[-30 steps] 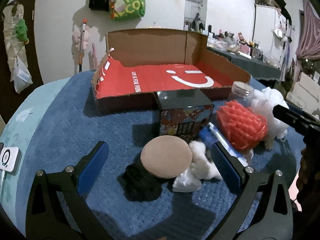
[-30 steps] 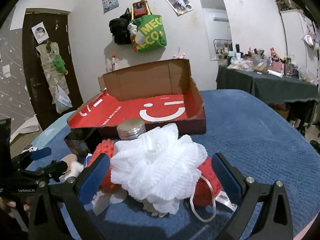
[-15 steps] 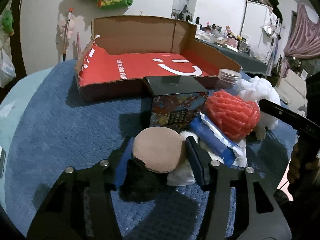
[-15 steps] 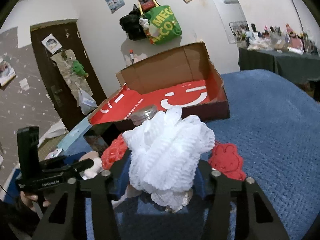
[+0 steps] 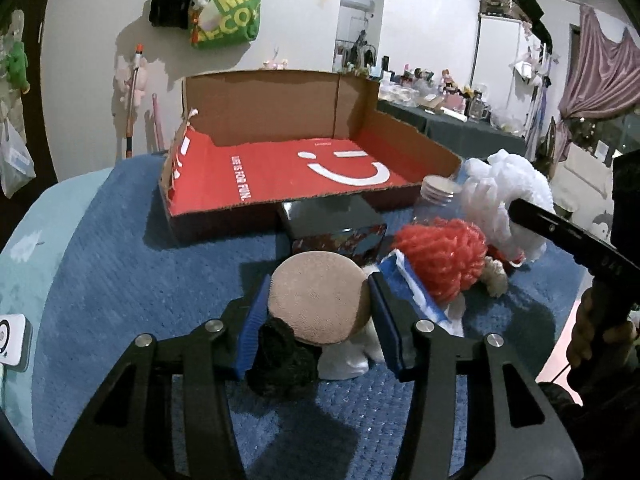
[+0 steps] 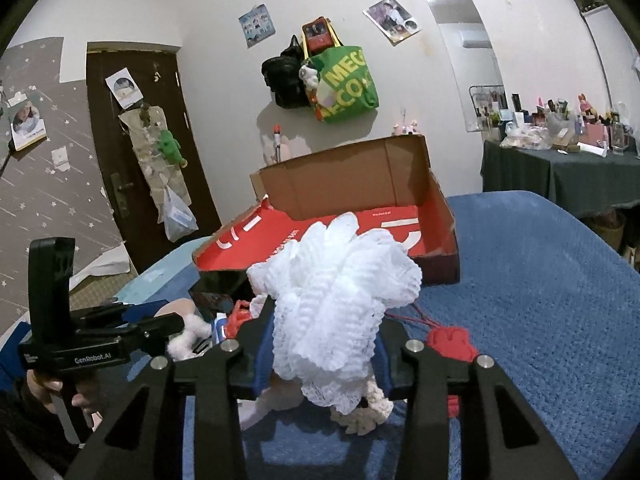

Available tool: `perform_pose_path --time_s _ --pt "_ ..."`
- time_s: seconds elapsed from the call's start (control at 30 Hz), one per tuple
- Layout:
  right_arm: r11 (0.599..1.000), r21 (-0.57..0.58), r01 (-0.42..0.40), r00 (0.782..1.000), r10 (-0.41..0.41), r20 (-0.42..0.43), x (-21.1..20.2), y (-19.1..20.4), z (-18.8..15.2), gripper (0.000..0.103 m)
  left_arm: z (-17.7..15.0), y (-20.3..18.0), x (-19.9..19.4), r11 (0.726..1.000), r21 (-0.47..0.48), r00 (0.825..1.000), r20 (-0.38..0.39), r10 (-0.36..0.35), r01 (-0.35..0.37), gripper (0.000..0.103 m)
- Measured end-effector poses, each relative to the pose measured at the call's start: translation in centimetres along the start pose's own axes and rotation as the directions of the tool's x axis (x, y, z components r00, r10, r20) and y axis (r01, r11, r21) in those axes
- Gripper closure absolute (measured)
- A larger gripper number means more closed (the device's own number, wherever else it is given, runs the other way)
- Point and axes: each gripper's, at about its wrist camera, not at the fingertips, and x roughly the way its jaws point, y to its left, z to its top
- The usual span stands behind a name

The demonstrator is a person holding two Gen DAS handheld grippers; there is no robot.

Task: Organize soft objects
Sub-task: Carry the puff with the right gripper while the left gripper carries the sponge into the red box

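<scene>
The left claw is gripping a tan round puff just above the blue blanket, before the red box. The right claw is squeezing a white mesh sponge, lifted near that box.

A round tan puff and a fluffy white mesh sponge are each pinched upright above the blue cloth.
</scene>
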Motion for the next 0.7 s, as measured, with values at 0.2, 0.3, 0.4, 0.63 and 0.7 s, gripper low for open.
perform_pose_path --time_s 0.2,0.3,0.4,0.63,0.7 --pt "1.000 -0.001 0.004 1.000 -0.004 0.002 -0.2 0.1 0.0 0.060 0.3 0.1 -0.2 1.000 0.002 1.000 0.003 -0.003 0.003 0.056" --pt "1.000 -0.007 0.008 1.000 -0.008 0.013 -0.4 0.2 0.0 0.060 0.4 0.0 -0.7 1.000 0.005 1.000 0.015 0.000 0.000 0.056" --pt "1.000 -0.010 0.005 1.000 -0.005 0.019 -0.7 0.4 0.1 0.060 0.8 0.1 -1.1 1.000 0.008 1.000 0.025 0.002 -0.002 0.056" --pt "1.000 -0.009 0.002 1.000 -0.002 0.014 -0.8 0.4 -0.1 0.060 0.7 0.0 -0.8 1.000 -0.001 1.000 0.005 -0.018 0.018 0.055" --pt "1.000 -0.008 0.008 1.000 -0.008 0.009 -0.9 0.5 -0.2 0.060 0.3 0.1 -0.4 1.000 -0.010 1.000 -0.012 -0.023 0.023 0.055"
